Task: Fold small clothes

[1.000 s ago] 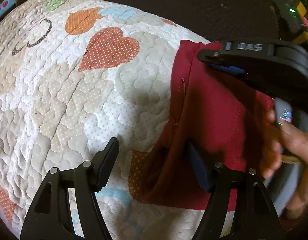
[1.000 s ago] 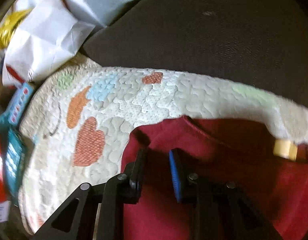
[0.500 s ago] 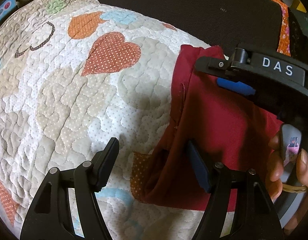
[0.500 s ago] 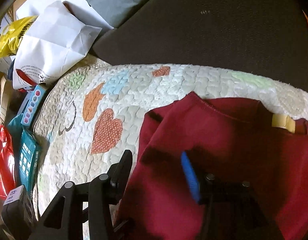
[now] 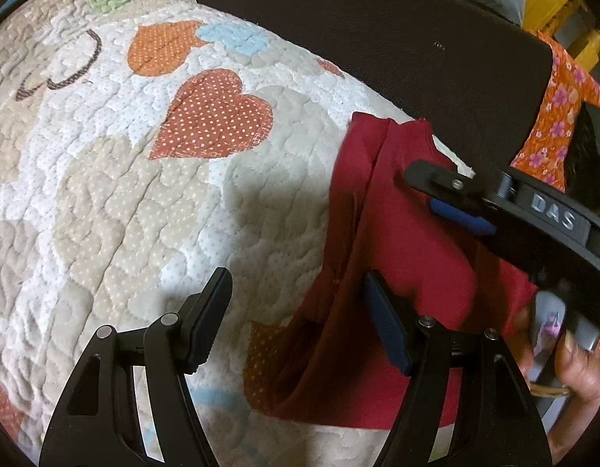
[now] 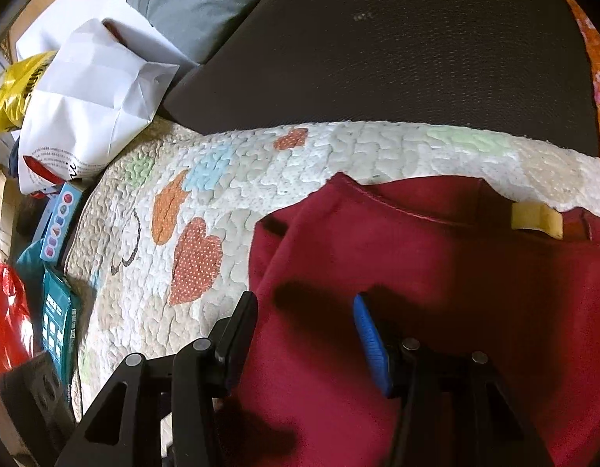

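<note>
A dark red garment (image 5: pixel 401 257) lies on a quilt with heart patches (image 5: pixel 144 202), its left side folded over. My left gripper (image 5: pixel 300 311) hangs open over the garment's left edge, its blue-padded finger above the cloth and the other above bare quilt. In the right wrist view the same garment (image 6: pixel 436 272) shows a yellow neck tag (image 6: pixel 535 220). My right gripper (image 6: pixel 303 330) is open just above it, with cloth under the gap but no pad pressing on it. From the left wrist view the right gripper (image 5: pixel 447 194) reaches in over the garment's far corner, held by a hand (image 5: pixel 564 358).
A dark brown cushion (image 6: pixel 377 58) borders the quilt's far edge. A white paper bag (image 6: pixel 93 105), a yellow bag (image 6: pixel 7 97), teal boxes (image 6: pixel 58 319) and a red bag (image 6: pixel 4 311) crowd the left side. Orange floral fabric (image 5: pixel 553 116) lies at far right.
My right gripper was nearly shut on the red cloth; its jaws have spread, the cloth is let go, and it has drawn back. The left gripper has stayed open in place.
</note>
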Demonstrator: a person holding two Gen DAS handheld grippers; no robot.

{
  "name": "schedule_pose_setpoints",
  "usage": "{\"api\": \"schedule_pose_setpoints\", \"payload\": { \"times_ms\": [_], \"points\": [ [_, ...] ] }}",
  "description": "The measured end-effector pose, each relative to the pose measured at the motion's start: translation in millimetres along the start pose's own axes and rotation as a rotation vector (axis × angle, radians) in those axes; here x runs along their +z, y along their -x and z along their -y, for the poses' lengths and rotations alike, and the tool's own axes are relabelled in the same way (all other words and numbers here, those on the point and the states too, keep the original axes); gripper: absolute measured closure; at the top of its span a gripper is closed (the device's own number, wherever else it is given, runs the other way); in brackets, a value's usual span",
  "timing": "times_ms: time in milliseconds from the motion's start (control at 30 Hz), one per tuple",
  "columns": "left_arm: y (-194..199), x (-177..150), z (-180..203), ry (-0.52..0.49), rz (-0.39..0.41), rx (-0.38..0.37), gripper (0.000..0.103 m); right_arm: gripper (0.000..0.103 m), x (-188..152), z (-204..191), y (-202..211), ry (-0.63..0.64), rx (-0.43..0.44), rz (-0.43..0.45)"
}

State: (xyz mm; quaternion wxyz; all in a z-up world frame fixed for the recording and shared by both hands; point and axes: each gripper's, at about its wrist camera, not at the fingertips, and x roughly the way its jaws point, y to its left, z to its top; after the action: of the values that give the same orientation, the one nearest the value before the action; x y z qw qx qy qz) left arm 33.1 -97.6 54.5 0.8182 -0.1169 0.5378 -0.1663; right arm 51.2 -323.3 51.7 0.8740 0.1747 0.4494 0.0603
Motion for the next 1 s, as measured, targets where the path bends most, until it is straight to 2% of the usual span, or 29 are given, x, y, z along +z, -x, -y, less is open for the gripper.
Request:
{"api": "schedule_pose_setpoints", "payload": {
  "times_ms": [133, 267, 400, 500, 633, 700, 733, 800, 867, 933, 1000],
  "points": [
    [-10.4, 1.9, -1.7, 0.018, -0.018, -0.035, 0.032, 0.054, 3.1, 6.1, 7.2, -0.021, 0.015, 0.017],
    [-15.0, 4.0, 3.9, 0.001, 0.003, -0.049, 0.03, 0.054, 7.6, 10.0, 8.6, -0.029, 0.018, 0.027],
    [-20.8, 8.1, 8.7, 0.016, 0.017, -0.074, 0.024, 0.054, 7.3, 22.9, 17.9, -0.059, 0.032, 0.044],
    [-25.3, 12.1, 10.5, 0.028, 0.034, -0.084, 0.018, 0.054, 2.6, 37.3, 29.9, -0.057, 0.02, 0.048],
    [-26.3, 7.7, 18.5, 0.005, 0.047, -0.084, 0.018, 0.054, -9.5, 59.4, 44.6, -0.083, 0.037, 0.052],
    [-32.4, 8.1, 22.5, -0.015, 0.04, -0.115, 0.018, 0.054, -12.0, 64.5, 47.5, -0.091, 0.045, 0.05],
    [-34.1, 6.6, 25.7, -0.025, 0.031, -0.14, 0.021, 0.054, -13.0, 66.4, 48.6, -0.093, 0.044, 0.049],
    [-40.2, 4.2, 34.2, -0.06, 0.001, -0.197, 0.039, 0.054, -14.2, 69.1, 51.4, -0.101, 0.041, 0.052],
    [-42.5, 2.9, 37.4, -0.069, -0.004, -0.205, 0.04, 0.054, -15.6, 72.0, 53.5, -0.114, 0.044, 0.055],
    [-42.4, 4.1, 33.4, -0.045, -0.015, -0.221, 0.049, 0.054, -17.7, 75.1, 54.5, -0.127, 0.054, 0.053],
    [-42.5, 7.4, 21.8, 0.017, -0.035, -0.257, 0.068, 0.054, -19.9, 75.9, 54.4, -0.135, 0.056, 0.051]
  ]
}}
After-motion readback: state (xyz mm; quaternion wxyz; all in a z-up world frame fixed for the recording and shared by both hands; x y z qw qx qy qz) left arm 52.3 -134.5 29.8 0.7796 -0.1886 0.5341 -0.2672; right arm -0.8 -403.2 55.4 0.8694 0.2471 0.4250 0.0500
